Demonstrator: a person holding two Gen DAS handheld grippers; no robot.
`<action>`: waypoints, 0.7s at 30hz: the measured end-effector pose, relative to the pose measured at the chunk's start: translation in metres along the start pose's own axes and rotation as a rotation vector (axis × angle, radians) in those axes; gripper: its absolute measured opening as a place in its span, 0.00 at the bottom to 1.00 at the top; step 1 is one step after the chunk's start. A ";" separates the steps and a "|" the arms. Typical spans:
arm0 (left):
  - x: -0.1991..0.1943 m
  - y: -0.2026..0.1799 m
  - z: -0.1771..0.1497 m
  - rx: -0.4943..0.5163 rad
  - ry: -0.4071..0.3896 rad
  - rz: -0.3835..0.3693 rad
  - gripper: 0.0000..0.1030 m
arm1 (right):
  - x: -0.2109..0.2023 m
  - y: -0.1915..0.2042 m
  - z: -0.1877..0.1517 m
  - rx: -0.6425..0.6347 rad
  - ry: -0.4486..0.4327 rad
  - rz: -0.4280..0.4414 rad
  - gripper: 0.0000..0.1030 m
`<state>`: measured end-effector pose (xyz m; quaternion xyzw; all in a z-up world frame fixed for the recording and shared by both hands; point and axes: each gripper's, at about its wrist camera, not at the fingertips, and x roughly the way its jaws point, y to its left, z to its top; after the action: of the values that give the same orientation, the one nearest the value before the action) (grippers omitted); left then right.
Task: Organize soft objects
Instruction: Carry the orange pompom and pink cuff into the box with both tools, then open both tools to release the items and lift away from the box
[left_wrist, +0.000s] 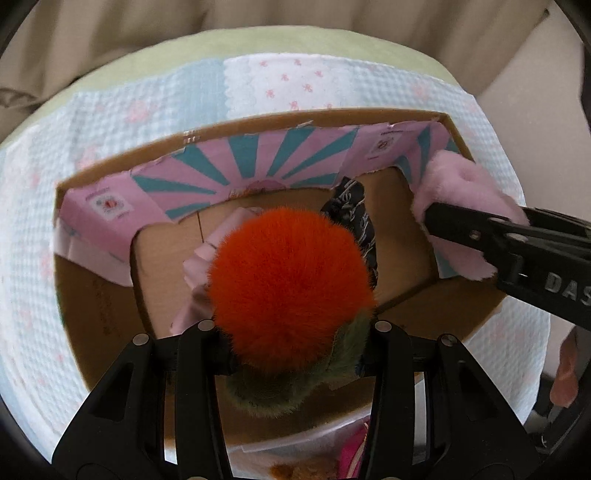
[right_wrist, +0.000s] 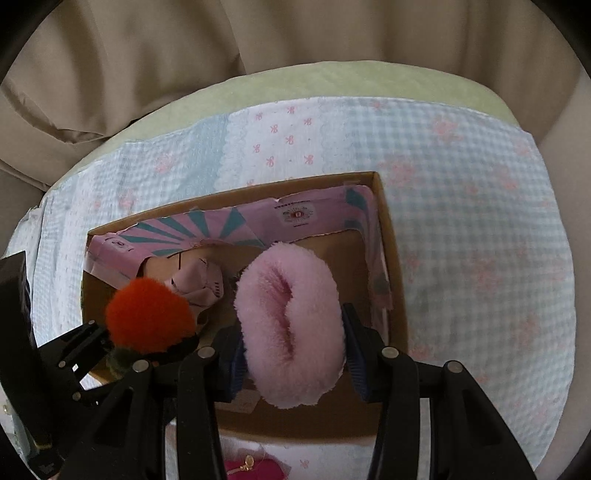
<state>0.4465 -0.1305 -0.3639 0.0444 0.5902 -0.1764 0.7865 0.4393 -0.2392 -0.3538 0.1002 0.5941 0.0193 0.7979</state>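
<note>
A fluffy orange pompom (left_wrist: 288, 280) with a green fuzzy base hangs over the open cardboard box (left_wrist: 96, 295). My left gripper (left_wrist: 295, 360) is shut on the green base. The same pompom (right_wrist: 147, 317) shows at the left of the right wrist view, over the box's (right_wrist: 391, 258) near left corner. My right gripper (right_wrist: 293, 354) is shut on a pink fluffy ring (right_wrist: 291, 332) held above the box's right half. That ring (left_wrist: 465, 206) also appears at the box's right wall. A pink cloth item (left_wrist: 199, 262) and a dark patterned scrunchie (left_wrist: 354, 214) lie inside the box.
The box has a pink and teal striped lining (left_wrist: 258, 162) and sits on a blue checked blanket (right_wrist: 480, 258) with pink bows. A green cushion (right_wrist: 332, 85) and beige curtains (right_wrist: 147, 55) lie beyond. A magenta item (right_wrist: 251, 467) lies before the box. A hand (left_wrist: 565, 369) shows at right.
</note>
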 end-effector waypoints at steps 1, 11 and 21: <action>-0.003 -0.002 0.001 0.014 -0.006 0.009 0.57 | 0.002 0.001 0.001 -0.001 -0.003 0.004 0.43; -0.021 0.009 0.000 0.002 -0.024 0.031 1.00 | 0.008 0.006 0.004 -0.024 0.002 0.029 1.00; -0.063 0.008 -0.001 -0.029 -0.075 0.029 1.00 | -0.029 0.015 -0.001 -0.051 -0.054 0.020 1.00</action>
<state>0.4336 -0.1086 -0.3062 0.0348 0.5619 -0.1579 0.8112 0.4308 -0.2290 -0.3238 0.0863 0.5706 0.0398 0.8157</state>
